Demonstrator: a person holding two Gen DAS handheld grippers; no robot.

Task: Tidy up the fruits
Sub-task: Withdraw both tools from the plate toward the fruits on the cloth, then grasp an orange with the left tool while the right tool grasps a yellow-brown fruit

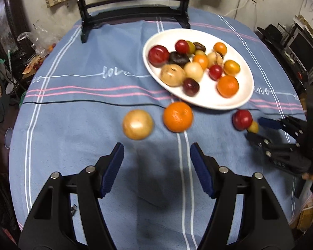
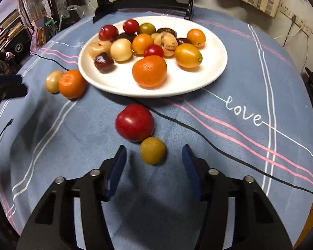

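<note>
Fruits still loose on the blue tablecloth (image 2: 229,79) number four. A small yellow-green fruit (image 2: 153,150) lies just ahead of the right gripper (image 2: 154,156), roughly on its centre line and close to the tips, with both blue pads apart from it on either side. A red fruit (image 2: 134,122) touches it on the far side. Those jaws stand partly spread around nothing yet.

The left gripper (image 1: 157,152) is also spread and empty. Ahead of it and slightly to its left lies a pale tan fruit (image 1: 138,124); ahead and slightly to its right is an orange (image 1: 178,116). Neither is between its pads.

Beyond both grippers sits the white plate (image 2: 215,48), already loaded with mixed fruit.

The step in hand looks like the right-hand pick of the small fruit. To do it well, I would ease forward and down until the pads flank its widest part, keeping the far tips short of the red fruit, which could roll if nudged. Close gently; a round, smooth fruit may squirt out of an off-centre pinch. Then lift straight up before crossing to a bare spot on the plate.
</note>
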